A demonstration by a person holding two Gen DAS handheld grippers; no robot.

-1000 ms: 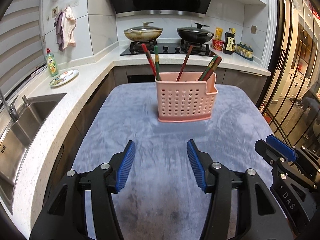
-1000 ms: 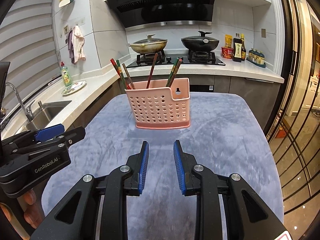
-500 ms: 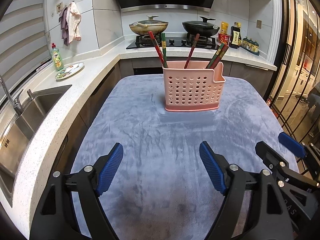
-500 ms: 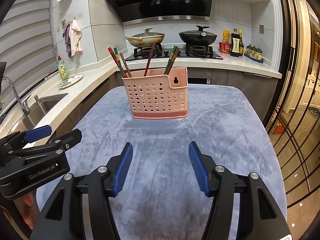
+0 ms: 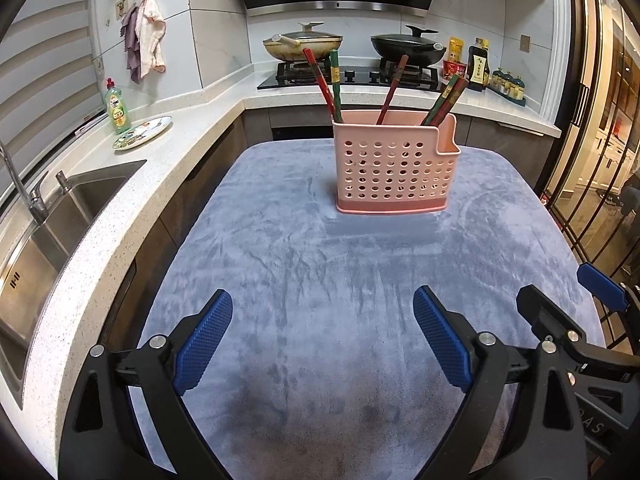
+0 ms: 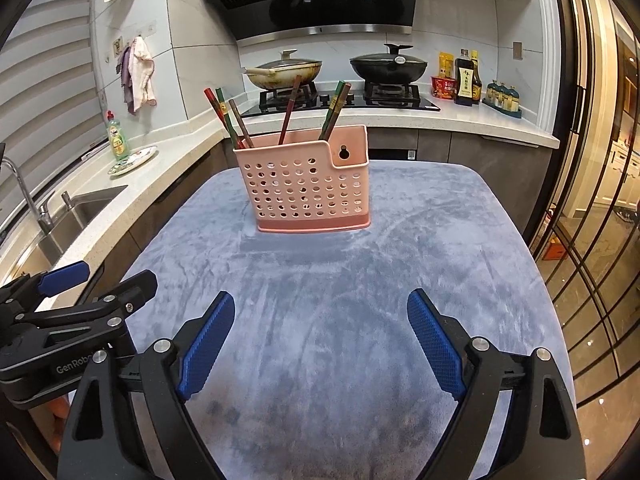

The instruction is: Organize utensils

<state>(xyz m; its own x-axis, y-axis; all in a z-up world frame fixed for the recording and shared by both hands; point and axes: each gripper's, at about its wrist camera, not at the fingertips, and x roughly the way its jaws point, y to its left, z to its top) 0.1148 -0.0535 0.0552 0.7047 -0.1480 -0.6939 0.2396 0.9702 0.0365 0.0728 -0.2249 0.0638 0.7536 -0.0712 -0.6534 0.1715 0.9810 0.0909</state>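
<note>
A pink perforated utensil holder stands upright on the grey-blue cloth of the table. Several red, green and brown chopsticks lean inside it. My left gripper hovers over the near part of the cloth, well short of the holder. Its jaws are opening, with nothing between them. My right gripper hangs beside it on the right, its jaws also opening on nothing. Each gripper shows at the edge of the other's view.
A white counter with a steel sink runs along the left, bearing a green soap bottle and a plate. Behind the table is a hob with two lidded pans, then sauce bottles. Glass doors stand at the right.
Both grippers' jaws have spread much wider apart. Both views now sit a little farther back from the holder, which has not moved.
</note>
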